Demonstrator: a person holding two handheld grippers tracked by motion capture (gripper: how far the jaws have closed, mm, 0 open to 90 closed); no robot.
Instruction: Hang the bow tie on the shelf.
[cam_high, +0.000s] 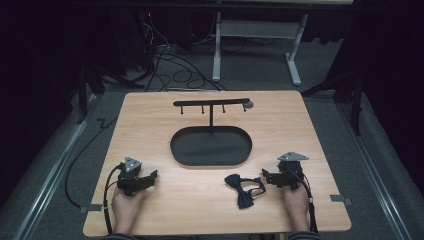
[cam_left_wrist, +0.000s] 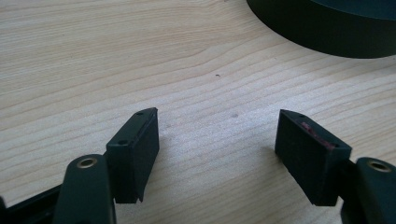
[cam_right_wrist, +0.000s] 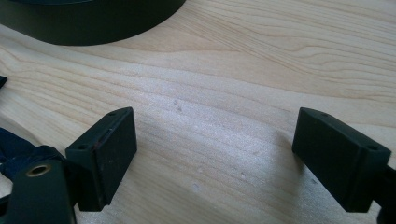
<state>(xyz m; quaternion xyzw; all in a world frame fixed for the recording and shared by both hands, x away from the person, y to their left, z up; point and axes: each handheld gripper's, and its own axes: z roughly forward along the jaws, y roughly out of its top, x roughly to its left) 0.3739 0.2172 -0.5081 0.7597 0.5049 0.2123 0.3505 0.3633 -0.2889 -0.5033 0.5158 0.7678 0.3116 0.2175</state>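
Grey floor (cam_high: 250, 70), tangled cables (cam_high: 175, 70).

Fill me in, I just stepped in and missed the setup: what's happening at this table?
A person sits at a wooden table with a two-jaw gripper in each hand, both resting low near the front edge. The left gripper and right gripper have their jaws open and hold nothing. A dark bow tie lies on the table just beside the right gripper. Behind it sits a black oval tray with a T-shaped hook stand; nothing hangs on it.
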